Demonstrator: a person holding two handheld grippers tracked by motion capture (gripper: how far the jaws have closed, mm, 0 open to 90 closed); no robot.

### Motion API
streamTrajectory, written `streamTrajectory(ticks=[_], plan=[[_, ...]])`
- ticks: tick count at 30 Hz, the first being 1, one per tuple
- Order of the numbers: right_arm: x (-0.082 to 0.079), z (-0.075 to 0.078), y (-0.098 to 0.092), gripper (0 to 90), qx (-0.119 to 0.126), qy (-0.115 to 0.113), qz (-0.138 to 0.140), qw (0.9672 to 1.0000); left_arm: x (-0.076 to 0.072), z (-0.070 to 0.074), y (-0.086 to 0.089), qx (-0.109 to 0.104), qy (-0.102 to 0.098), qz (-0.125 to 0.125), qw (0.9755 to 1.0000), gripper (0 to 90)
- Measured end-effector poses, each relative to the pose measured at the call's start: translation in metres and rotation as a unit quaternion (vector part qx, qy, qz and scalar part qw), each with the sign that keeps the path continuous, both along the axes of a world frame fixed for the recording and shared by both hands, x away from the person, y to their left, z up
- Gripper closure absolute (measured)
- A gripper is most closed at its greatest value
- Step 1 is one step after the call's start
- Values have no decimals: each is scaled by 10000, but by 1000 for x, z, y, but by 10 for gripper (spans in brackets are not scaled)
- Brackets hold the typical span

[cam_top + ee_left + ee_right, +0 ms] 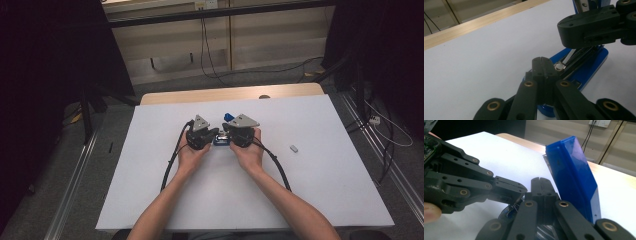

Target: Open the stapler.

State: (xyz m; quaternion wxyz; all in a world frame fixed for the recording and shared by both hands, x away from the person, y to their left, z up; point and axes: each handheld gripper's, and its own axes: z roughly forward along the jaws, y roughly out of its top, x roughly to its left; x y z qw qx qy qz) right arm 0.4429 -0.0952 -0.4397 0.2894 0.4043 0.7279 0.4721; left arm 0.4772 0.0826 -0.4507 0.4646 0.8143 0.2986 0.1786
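Two grippers (216, 135) at blue stapler (571, 175), small grey piece (294, 148) apart

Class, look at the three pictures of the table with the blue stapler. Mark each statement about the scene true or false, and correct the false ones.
1. The stapler has its lid swung up. True.
2. The left gripper has its jaws wide open. False: they are shut, with the tips at the stapler's metal channel.
3. A small grey piece lies on the white table, apart from the hands. True.
4. The stapler is red. False: it is blue.
5. The right gripper has shut jaws and sits beside the raised lid. True.
6. The grey piece lies to the left of both hands in the high view. False: it lies to their right.
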Motion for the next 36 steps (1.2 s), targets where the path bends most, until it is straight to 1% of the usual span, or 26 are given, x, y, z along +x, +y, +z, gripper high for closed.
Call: streamTrajectory(ticks=[3, 4, 7, 9, 13, 20, 21, 22, 25, 26, 30, 35, 36], plan=[[-1, 1, -1, 900, -32, -50, -48, 10000, 0, 0, 0, -9, 16, 3, 10000, 900], [-1, 2, -4, 900, 44, -46, -74, 10000, 1, 0, 0, -1, -3, -1, 10000, 900], [-1, 4, -6, 900, 39, -68, -117, 9999, 0, 0, 0, -14, 2, -6, 10000, 900], [-2, 5, -8, 900, 26, -87, -110, 9999, 0, 0, -1, 19, -14, -5, 10000, 900], [-3, 9, -13, 900, 74, -138, -180, 9997, 0, 0, 0, 14, -10, -14, 10000, 900], [-4, 14, -19, 900, 55, -182, -271, 9995, 0, 0, 0, 14, -23, -32, 10000, 900], [-4, 14, -19, 900, 55, -182, -271, 9995, 0, 0, 0, 14, -23, -32, 10000, 900], [-4, 15, -20, 900, -1, -216, -289, 9994, 0, 0, 0, 27, -23, -33, 10000, 900], [-5, 15, -20, 900, -4, -209, -308, 9993, 0, 0, 0, 27, -25, -32, 10000, 900], [-4, 15, -21, 900, -6, -214, -325, 9992, 0, 0, 0, -8, -11, -16, 10000, 900], [-5, 17, -24, 900, 6, -227, -383, 9990, 0, 0, 0, 15, -16, -19, 10000, 900], [-6, 17, -26, 900, 5, -233, -376, 9990, -1, 0, 0, 22, -36, -3, 10000, 900], [-6, 18, -26, 900, -16, -263, -424, 9988, -1, 0, 0, 13, -43, -5, 10000, 900]])
